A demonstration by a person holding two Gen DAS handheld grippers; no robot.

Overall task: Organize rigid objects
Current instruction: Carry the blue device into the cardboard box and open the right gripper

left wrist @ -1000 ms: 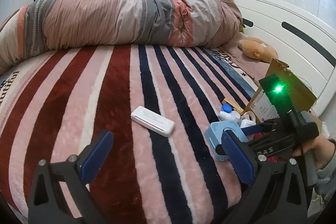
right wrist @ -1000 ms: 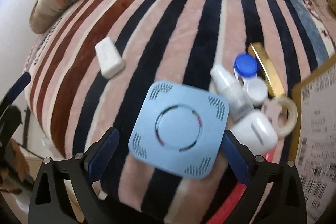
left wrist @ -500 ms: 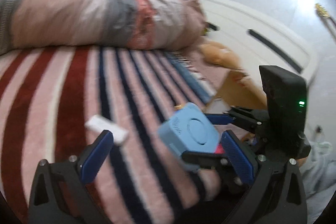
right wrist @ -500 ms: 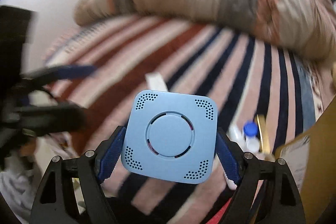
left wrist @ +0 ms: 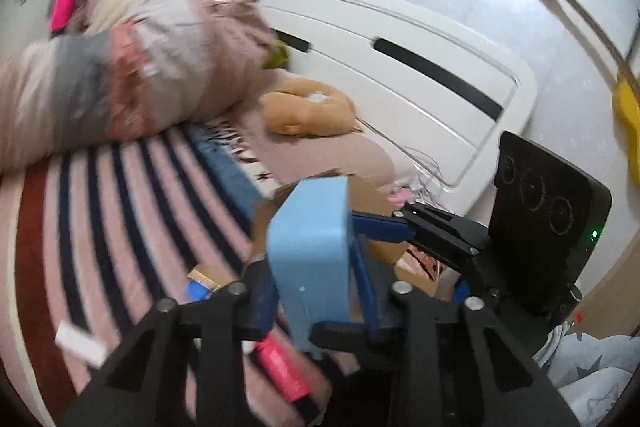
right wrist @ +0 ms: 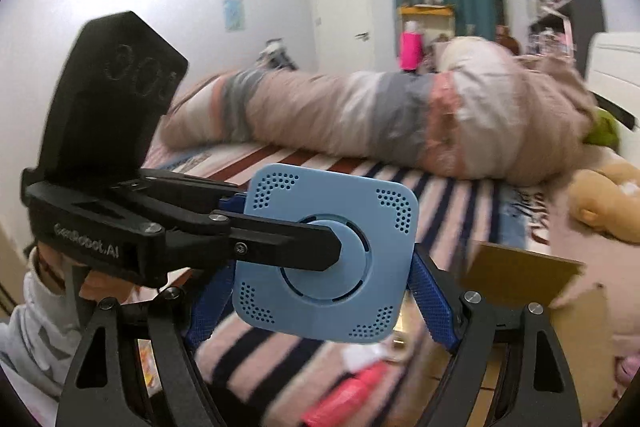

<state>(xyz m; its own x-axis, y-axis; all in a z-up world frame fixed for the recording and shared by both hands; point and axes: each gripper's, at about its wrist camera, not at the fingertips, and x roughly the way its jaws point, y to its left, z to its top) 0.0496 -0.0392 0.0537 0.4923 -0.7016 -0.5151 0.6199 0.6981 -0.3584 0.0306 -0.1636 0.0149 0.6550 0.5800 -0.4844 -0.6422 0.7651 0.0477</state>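
Left wrist view: the left gripper (left wrist: pixel 314 301) has just closed its jaws and now clamps the light blue square device (left wrist: pixel 310 259) across its thin sides, the blue pads pressing both flat faces. The device is raised above the striped blanket (left wrist: pixel 100 211), edge-on to this camera. The right gripper (left wrist: pixel 360 255) reaches in from the right of the jaws; one blue finger (left wrist: pixel 380 229) lies along the device's far edge. Below the jaws a pink object (left wrist: pixel 280 367) rests on the blanket, and a white rectangular case (left wrist: pixel 80 345) lies to their lower left. A cardboard box (left wrist: pixel 376 203) stands behind the device.

Right wrist view: the device (right wrist: pixel 328 263) sits between the right gripper's (right wrist: pixel 320 299) jaws, face toward the camera, both blue pads against its side edges, a grip that has been narrowing slightly. The left gripper (right wrist: pixel 316 247) enters from the left; its black finger (right wrist: pixel 280 245) lies across the device's round centre. The box (right wrist: pixel 520 275) is to the right of the jaws.
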